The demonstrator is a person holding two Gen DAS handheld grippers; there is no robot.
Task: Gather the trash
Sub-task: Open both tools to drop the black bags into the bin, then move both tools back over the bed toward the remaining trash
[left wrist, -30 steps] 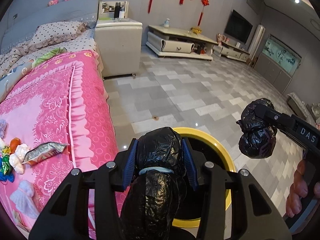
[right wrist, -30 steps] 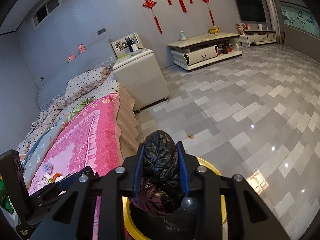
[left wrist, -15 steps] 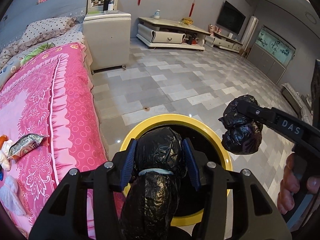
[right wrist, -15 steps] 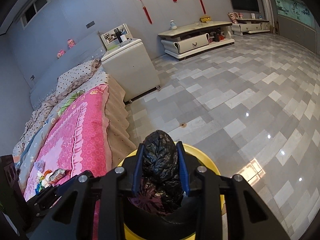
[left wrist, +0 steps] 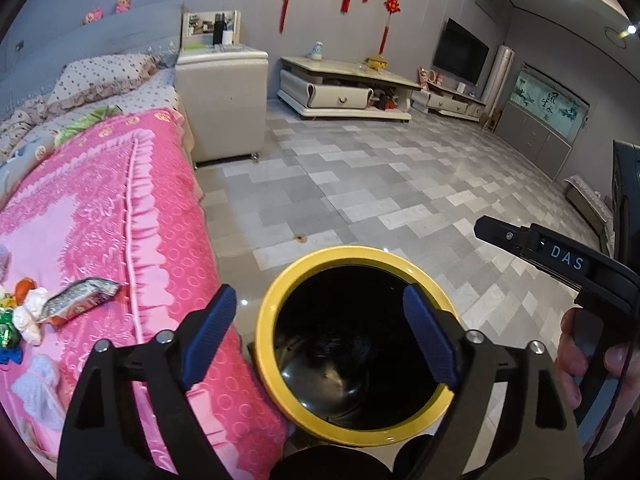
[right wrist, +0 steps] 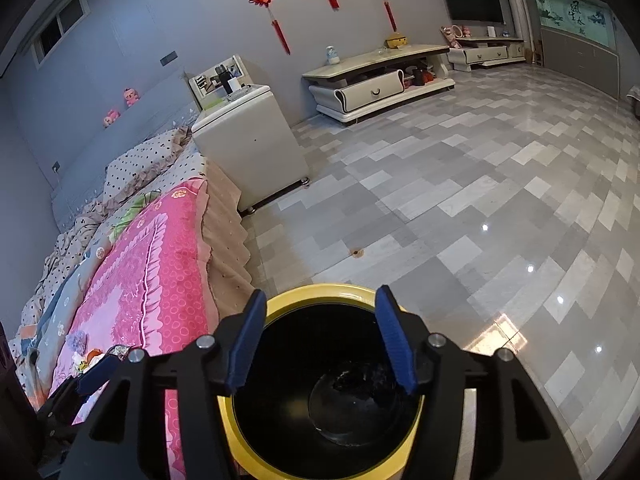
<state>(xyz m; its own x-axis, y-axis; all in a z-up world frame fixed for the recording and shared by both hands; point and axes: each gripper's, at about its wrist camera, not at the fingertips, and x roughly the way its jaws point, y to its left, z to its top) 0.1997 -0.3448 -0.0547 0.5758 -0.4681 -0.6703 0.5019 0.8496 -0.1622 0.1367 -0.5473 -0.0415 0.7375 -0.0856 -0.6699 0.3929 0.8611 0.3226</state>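
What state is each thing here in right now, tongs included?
Left tongs: open, empty, over the bin.
Right tongs: open, empty, over the bin.
Yellow-rimmed bin: uncovered, black bagged trash at the bottom.
Snack wrapper: lying on the pink bedspread, not yet collected.

Left claw (left wrist: 320,320) fingers hide parts of the yellow bin's rim (left wrist: 276,296)
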